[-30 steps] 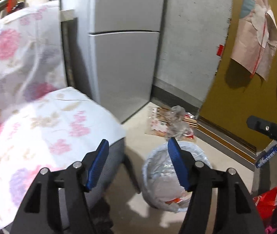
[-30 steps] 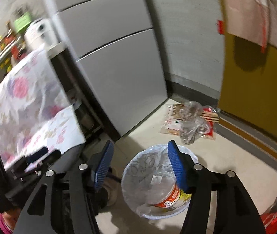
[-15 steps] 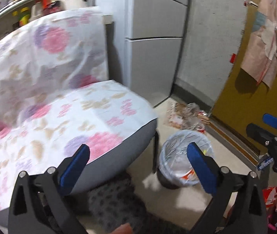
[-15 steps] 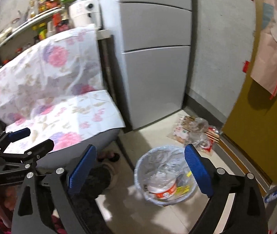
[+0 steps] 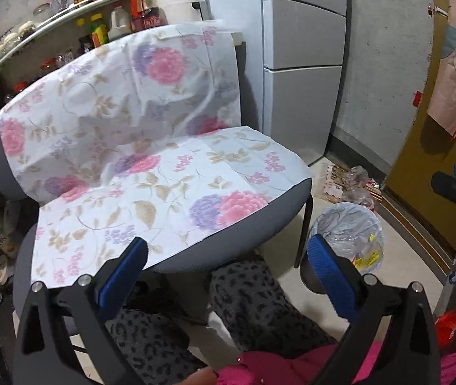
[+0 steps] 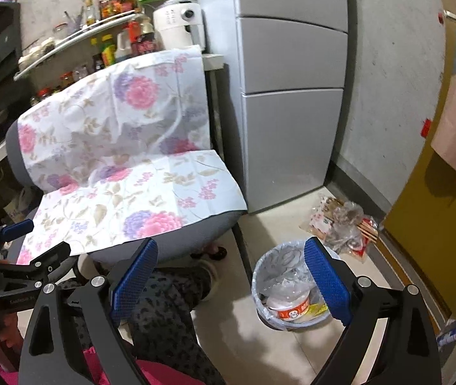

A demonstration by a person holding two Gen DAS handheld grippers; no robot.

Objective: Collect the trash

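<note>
Round plastic-lined bin [image 6: 287, 276], crinkled wrappers [image 6: 340, 221].

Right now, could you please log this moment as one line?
left gripper: open, empty | right gripper: open, empty | trash bin: lined, holds cup and wrappers | bagged litter: on floor

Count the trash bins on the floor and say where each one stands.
1. The lined trash bin stands on the floor right of the chair, in front of the fridge, with a cup and wrappers inside. Others may be hidden behind the chair.
</note>
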